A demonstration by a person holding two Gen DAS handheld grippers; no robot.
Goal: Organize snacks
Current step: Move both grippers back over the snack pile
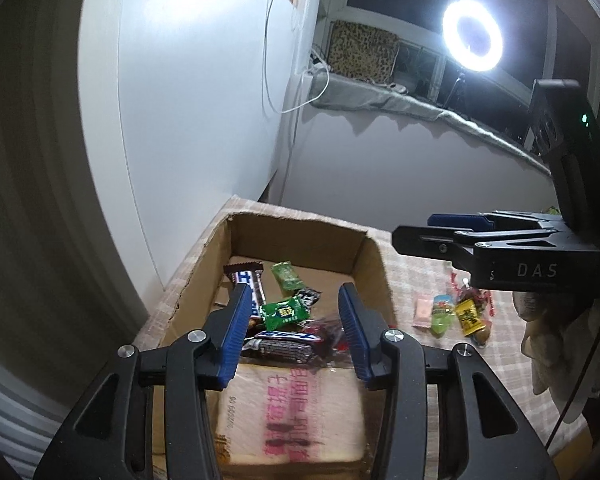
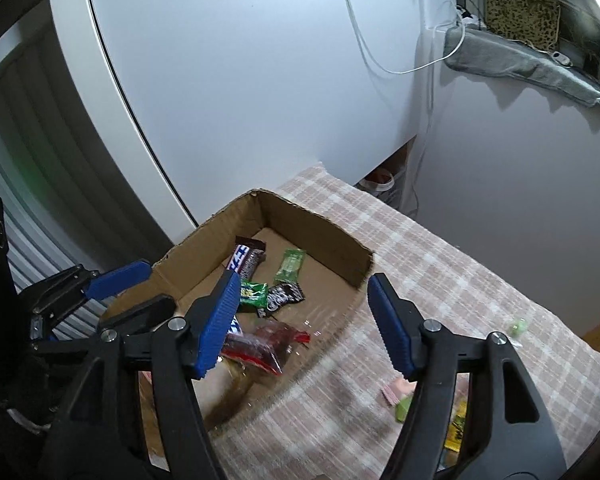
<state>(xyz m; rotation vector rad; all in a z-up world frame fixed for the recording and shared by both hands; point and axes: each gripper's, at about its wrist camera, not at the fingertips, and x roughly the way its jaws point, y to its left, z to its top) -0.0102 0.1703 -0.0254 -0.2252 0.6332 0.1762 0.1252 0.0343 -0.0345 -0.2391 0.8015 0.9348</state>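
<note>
Cardboard box (image 1: 374,258) sits at centre frame in both views, on a pink-checked tablecloth (image 2: 440,272); it already holds a Snickers bar (image 1: 252,280), a green candy packet (image 1: 286,312), a pale green wrapper (image 2: 290,266), a black-and-white wrapper (image 2: 284,294), a red-filled clear bag (image 2: 266,346) and a large pale pack with pink print (image 1: 296,412)

Left gripper (image 1: 294,328) hovers over the near end of the box, jaws apart, nothing between them. Right gripper (image 2: 304,326) hangs over the box's right wall, jaws spread wide and empty; lower part of its view is motion-blurred.

Loose snacks outside the box, lower right of both views: pink wafer packet (image 1: 423,312), light green packet (image 1: 440,312), yellow packet (image 1: 468,314), red-wrapped candy (image 1: 456,280). One small green sweet (image 2: 516,326) lies well apart at right edge.

Judgement: box partly filled, next step is fetching from the loose cluster. The packets lie touching, so approach from above, close on a single wrapper edge, lift clear of the box wall before release.

Obstacles: the two grippers are near each other; box's right wall stands between cluster and interior. Ring light (image 1: 472,36) at upper right glares; white cable (image 2: 380,56) hangs on the wall, out of the way
</note>
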